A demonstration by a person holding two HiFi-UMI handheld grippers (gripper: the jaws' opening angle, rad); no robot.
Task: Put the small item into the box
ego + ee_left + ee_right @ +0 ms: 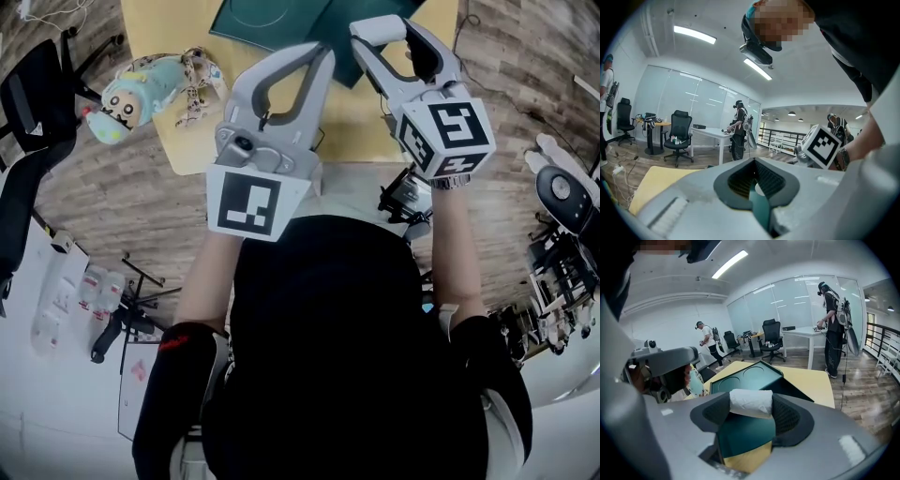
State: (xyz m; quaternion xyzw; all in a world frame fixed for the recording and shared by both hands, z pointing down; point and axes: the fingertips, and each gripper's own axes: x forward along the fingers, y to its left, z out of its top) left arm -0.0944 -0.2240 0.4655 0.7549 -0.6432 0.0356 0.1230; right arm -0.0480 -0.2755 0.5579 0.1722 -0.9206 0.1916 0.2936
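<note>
A small white roll [751, 402] sits crosswise between the pads of my right gripper [750, 405], which is shut on it. In the head view the right gripper [370, 33] is raised over the near edge of the dark green box [281, 23]. The box lies open on the yellow table [178, 37], and its lid [745, 378] has two round recesses. My left gripper [323, 52] is held up beside the right one, jaws together and empty. Through its jaws only a thin strip of the green box shows [757, 206].
A pale blue plush doll [141, 89] lies on the table's left part. A black office chair [33, 94] stands left of the table, and a tripod [122, 323] lies on the floor. Several people, chairs and a white desk [806, 333] are farther back.
</note>
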